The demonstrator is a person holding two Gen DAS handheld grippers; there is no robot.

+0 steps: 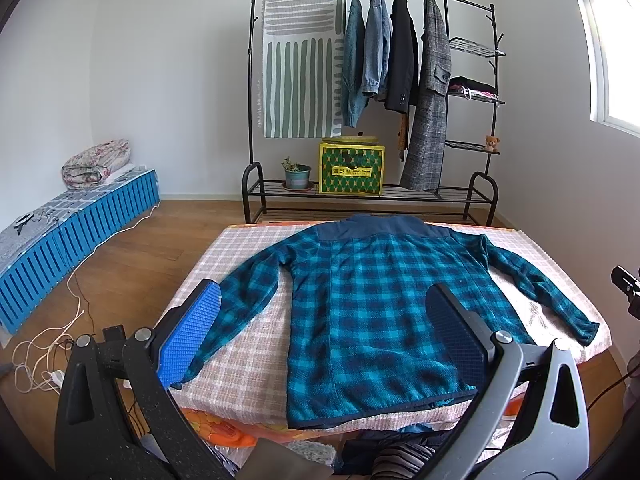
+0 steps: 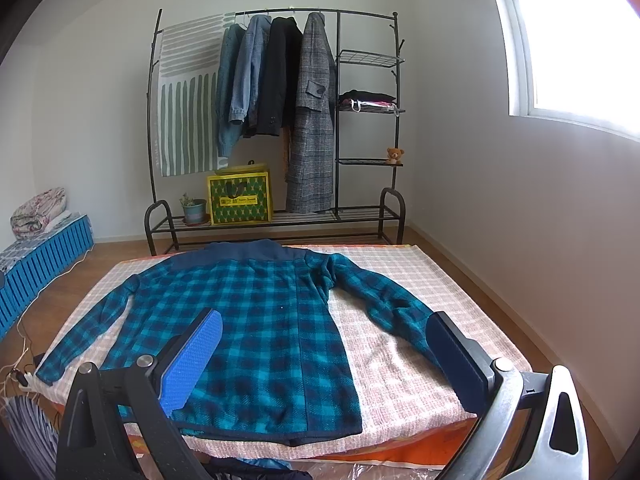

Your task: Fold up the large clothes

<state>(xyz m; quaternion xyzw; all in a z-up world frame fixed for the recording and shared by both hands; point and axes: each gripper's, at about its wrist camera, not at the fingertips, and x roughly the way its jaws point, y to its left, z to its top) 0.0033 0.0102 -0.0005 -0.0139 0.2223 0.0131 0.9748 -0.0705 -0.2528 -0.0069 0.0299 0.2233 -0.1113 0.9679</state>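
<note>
Jacket (image 1: 372, 300) lies flat, back up, on the checked cover (image 1: 240, 352) of the low table; collar at the far edge, hem at the near edge, both sleeves spread out & angled down toward me; teal/navy plaid w/ a plain navy yoke. Going L to R: blue crate bench (image 1: 80, 232) w/ a rolled quilt (image 1: 96, 164) on top, by the L wall; white cord (image 1: 48, 340) on the wood floor; my left gripper (image 1: 320, 344), jaws wide apart, nothing in them, blue pad over the L sleeve's cuff end, dark pad over the body near the hem; can't tell if either touches cloth. Behind the table, rack (image 1: 372, 92) w/ a striped cloth, 4 hung coats, pot plant (image 1: 297, 174), yellow box (image 1: 352, 174), small bear (image 1: 491, 143) on a side shelf. My right gripper (image 2: 320, 364), also wide apart & empty; blue pad over the body's lower L part, dark pad at the R sleeve's lower end. Window (image 2: 568, 40) on the R wall.
</note>
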